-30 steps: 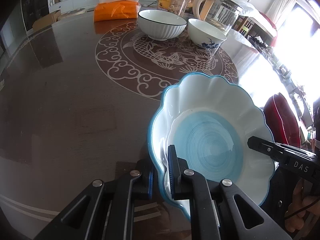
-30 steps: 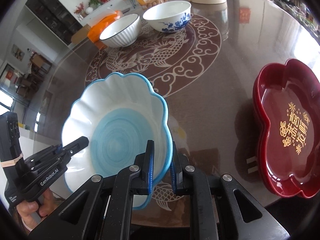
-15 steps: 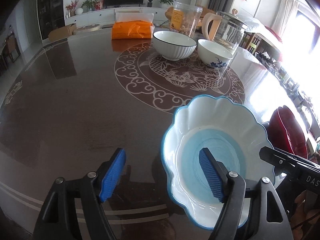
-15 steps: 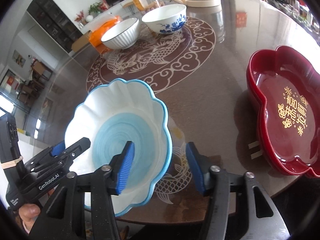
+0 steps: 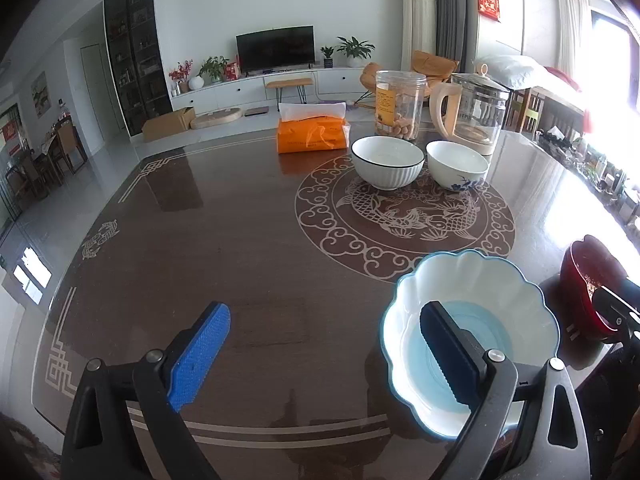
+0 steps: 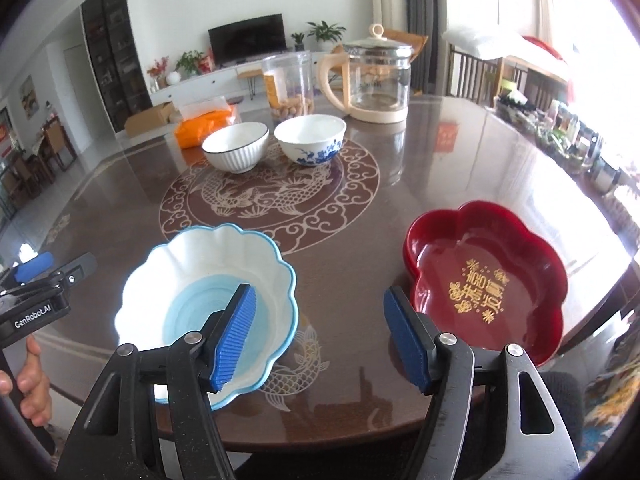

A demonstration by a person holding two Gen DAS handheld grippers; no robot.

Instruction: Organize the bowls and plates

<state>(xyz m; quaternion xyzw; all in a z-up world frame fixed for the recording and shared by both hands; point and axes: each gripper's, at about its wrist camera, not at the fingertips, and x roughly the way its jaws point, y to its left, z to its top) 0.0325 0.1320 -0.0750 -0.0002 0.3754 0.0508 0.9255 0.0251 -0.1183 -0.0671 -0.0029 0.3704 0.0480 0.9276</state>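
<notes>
Tabletop (image 6: 360, 248) holds empty scalloped bowl (image 6: 208, 264); jar (image 6: 289, 84) perhaps holds nuts; both hand-held grippers opening.

On the bench (image 6: 360, 240), a scalloped bowl (image 6: 208, 264) sits at the near edge, with a lobed tray (image 6: 484, 280) well apart to its right. Behind them, 2 bowls stand side by side: a ribbed bowl (image 6: 236, 146) left, a flower-painted bowl (image 6: 310, 138) right. Farther back stand a tissue pack (image 6: 204, 124), a jar (image 6: 288, 84) and a glass kettle (image 6: 376, 80).

The brown table (image 6: 440, 184) carries a scalloped plate (image 6: 208, 256), red dish (image 6: 484, 276) and two bowls (image 6: 236, 152).
</notes>
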